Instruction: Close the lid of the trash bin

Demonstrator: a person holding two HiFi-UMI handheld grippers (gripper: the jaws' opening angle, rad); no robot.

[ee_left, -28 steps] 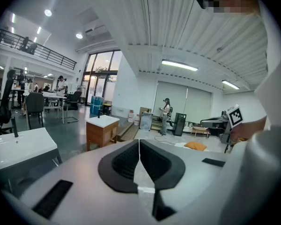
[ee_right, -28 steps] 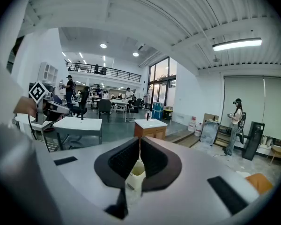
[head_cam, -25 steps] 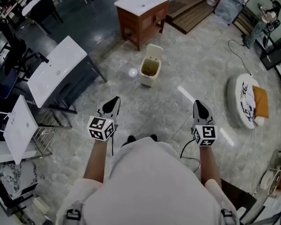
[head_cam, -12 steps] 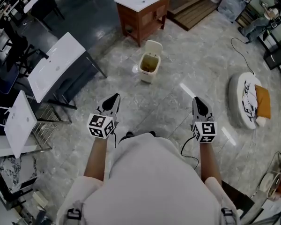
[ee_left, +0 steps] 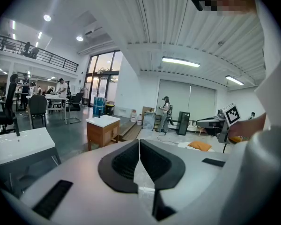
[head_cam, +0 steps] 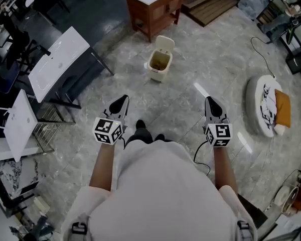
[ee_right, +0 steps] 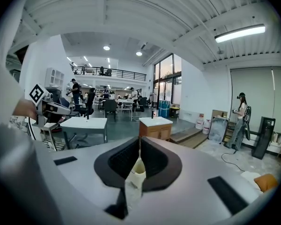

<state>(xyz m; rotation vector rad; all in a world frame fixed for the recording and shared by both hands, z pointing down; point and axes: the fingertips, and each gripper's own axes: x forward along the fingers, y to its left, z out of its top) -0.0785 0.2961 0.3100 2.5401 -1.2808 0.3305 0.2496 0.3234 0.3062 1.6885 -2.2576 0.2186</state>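
Bin location: small cream plastic trash bin (head_cam: 156,76) stands on the pale marbled tile floor (head_cam: 180,104), toward that floor's far edge, just in front of the brown wooden cabinet with a white top (head_cam: 153,4). Its hinged lid (head_cam: 165,44) is tipped up and back toward the cabinet. Mouth open, brownish inside. Closing not yet begun, by my reading.

Tools: left gripper (head_cam: 122,100) and right gripper (head_cam: 209,100) are held out ahead of the person's body, one to each side. Both aim roughly toward the bin and are well apart from it, likely a carrying posture for the approach.

Left gripper (ee_left: 139,143), own view: claw pressed together, nothing between the pads. Right gripper (ee_right: 139,146), own view: claw likewise pressed together and empty, with the cream bin showing far off through the slit below. Closed tips would suit nudging the lid forward from behind, with no pinch needed.
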